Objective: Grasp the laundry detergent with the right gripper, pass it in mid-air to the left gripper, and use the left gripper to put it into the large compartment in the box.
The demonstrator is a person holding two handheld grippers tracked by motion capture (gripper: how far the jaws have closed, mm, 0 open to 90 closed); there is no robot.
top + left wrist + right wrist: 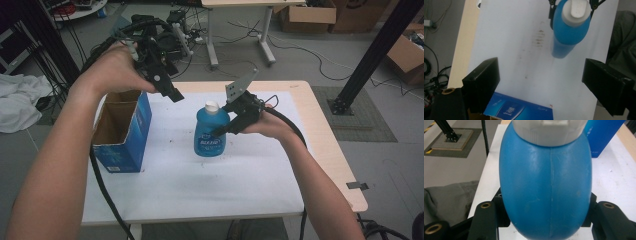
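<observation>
A blue bottle [211, 132] with a white cap [212, 106] stands upright on the white mat [210, 175]. My right gripper [226, 131] is shut on the bottle's body from the right side; in the right gripper view the bottle [546, 185] sits between both jaws. My left gripper [172, 94] hangs in the air above the mat, left of the bottle and over the open blue box [122, 127]. Its jaws stand wide apart with nothing between them, and the bottle [570, 30] lies ahead of them in the left gripper view.
The blue cardboard box [519, 110] stands at the mat's left edge with its top open. The wooden table [330, 145] extends right of the mat. Cardboard boxes [307, 15], cables and a black post [377, 50] are on the floor behind.
</observation>
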